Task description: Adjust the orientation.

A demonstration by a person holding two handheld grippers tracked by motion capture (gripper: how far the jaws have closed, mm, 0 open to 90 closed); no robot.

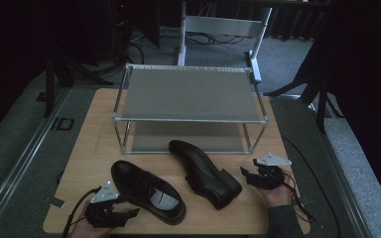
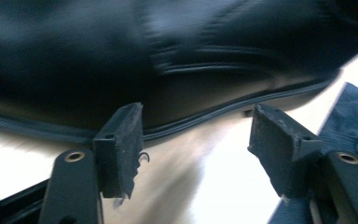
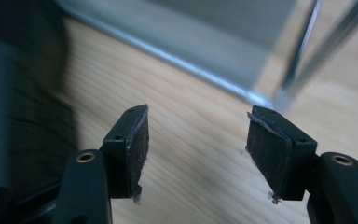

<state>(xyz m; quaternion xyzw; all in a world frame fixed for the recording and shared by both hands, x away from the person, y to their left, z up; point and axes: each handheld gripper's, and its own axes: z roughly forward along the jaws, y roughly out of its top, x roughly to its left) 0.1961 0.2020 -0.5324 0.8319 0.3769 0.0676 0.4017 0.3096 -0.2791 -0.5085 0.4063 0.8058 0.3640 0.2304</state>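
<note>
Shoes unplaced: left shoe [image 1: 149, 191] and right shoe [image 1: 206, 172] lie on the table [image 1: 89, 148] before the bare rack [image 1: 188, 94]. Left gripper [image 1: 110, 210] and right gripper [image 1: 258, 174] both gape apart, holding nothing; shelving appears not yet begun.

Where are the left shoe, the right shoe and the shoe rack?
Left shoe [image 1: 146, 188], high view, on its laced upper.
Right shoe [image 1: 203, 171], high view, on its side.
Shoe rack [image 1: 188, 91], high view, on its top shelf.
</note>
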